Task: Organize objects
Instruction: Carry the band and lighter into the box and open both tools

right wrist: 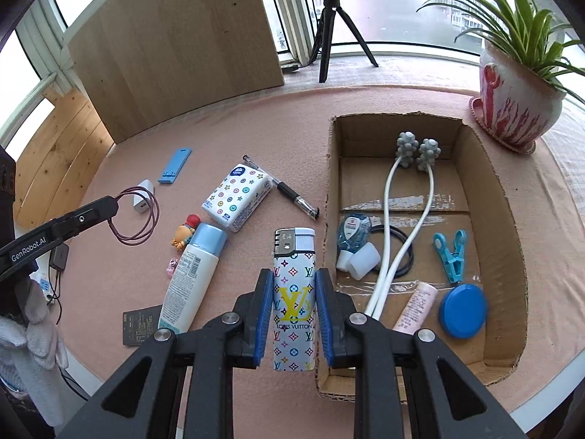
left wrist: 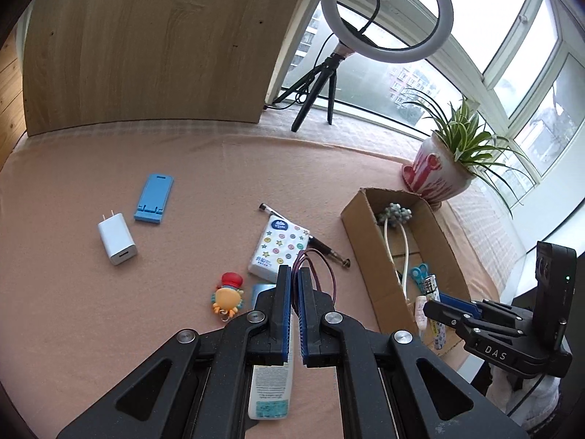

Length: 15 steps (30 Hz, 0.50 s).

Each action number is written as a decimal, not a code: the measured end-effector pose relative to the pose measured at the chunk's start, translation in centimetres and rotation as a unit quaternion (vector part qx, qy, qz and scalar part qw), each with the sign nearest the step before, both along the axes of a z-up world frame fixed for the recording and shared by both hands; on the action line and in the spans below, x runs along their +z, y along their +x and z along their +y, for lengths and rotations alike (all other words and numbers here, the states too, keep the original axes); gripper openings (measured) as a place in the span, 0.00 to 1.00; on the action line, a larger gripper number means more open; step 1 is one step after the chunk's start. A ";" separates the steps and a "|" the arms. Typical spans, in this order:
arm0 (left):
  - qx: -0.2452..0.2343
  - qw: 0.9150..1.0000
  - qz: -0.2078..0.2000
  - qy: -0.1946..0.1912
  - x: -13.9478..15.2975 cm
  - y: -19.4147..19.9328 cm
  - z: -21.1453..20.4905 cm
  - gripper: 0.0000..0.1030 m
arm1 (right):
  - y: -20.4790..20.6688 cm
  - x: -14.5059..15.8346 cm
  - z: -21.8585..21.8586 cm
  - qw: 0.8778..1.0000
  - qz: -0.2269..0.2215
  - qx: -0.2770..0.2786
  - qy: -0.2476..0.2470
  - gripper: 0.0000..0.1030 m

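My right gripper (right wrist: 294,278) is shut on a patterned lighter (right wrist: 294,303) and holds it upright just left of the cardboard box (right wrist: 504,197). It also shows in the left wrist view (left wrist: 427,309) at the box's (left wrist: 362,241) near end. My left gripper (left wrist: 295,272) is shut on a purple hair tie (left wrist: 320,261), held above the table; it also shows in the right wrist view (right wrist: 113,212), with the hair tie (right wrist: 140,216) hanging from its tip. The box holds a white massager (right wrist: 409,190), a blue clip (right wrist: 451,254), a blue lid (right wrist: 462,309), a pink tube (right wrist: 416,305) and a small blue bottle (right wrist: 353,230).
On the pink cloth lie a tissue pack (right wrist: 237,192), a pen (right wrist: 289,190), a lotion bottle (right wrist: 193,274), a crab toy (right wrist: 184,234), a white charger (left wrist: 117,237), a blue phone stand (left wrist: 153,197) and a dark card (right wrist: 140,323). A potted plant (right wrist: 519,87), ring-light tripod (right wrist: 329,22) and wooden board (right wrist: 175,44) stand behind.
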<state>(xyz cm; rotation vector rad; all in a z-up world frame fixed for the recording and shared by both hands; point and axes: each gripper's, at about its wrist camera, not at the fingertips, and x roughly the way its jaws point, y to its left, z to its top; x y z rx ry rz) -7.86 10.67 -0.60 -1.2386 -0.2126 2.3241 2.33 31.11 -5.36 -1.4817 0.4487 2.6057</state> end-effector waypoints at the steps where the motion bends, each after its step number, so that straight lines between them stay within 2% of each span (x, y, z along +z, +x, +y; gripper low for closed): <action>1: -0.008 1.000 0.001 0.001 0.2 0.0 1.1 0.03 | 0.3 0.1 0.7 1.000 0.000 -0.004 0.002 0.20; 15: -0.095 0.995 0.000 0.003 -0.3 -0.2 13.3 0.03 | 3.8 0.0 8.0 0.998 0.000 -0.066 0.008 0.20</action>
